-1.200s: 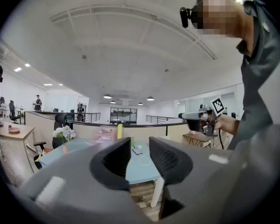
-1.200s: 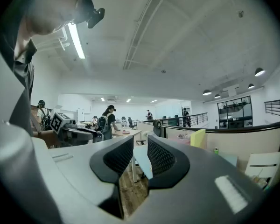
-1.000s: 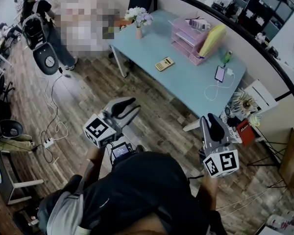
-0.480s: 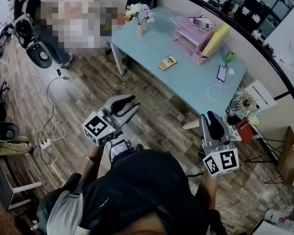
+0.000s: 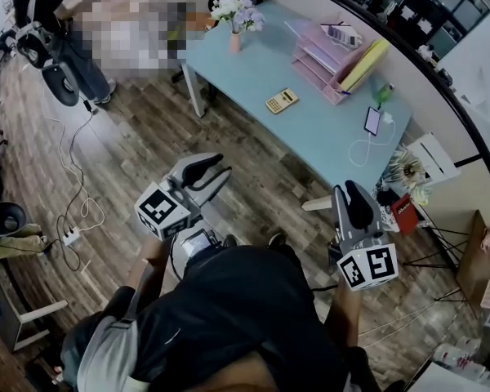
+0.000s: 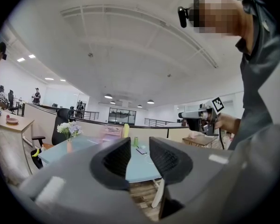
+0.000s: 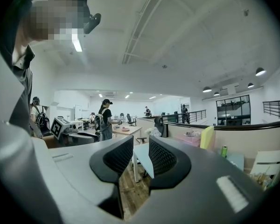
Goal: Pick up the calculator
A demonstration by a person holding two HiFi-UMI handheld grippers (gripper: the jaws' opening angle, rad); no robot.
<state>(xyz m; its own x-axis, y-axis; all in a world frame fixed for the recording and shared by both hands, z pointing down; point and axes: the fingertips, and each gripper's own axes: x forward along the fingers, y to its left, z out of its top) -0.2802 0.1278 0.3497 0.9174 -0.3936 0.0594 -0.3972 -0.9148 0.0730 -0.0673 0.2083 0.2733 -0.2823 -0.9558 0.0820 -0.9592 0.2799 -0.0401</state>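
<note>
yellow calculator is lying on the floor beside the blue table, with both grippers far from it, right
Not quite. The calculator lies on top of the blue table, not on the floor, as the head view shows. The rest holds: the left gripper and the right gripper are both far from it.
</note>
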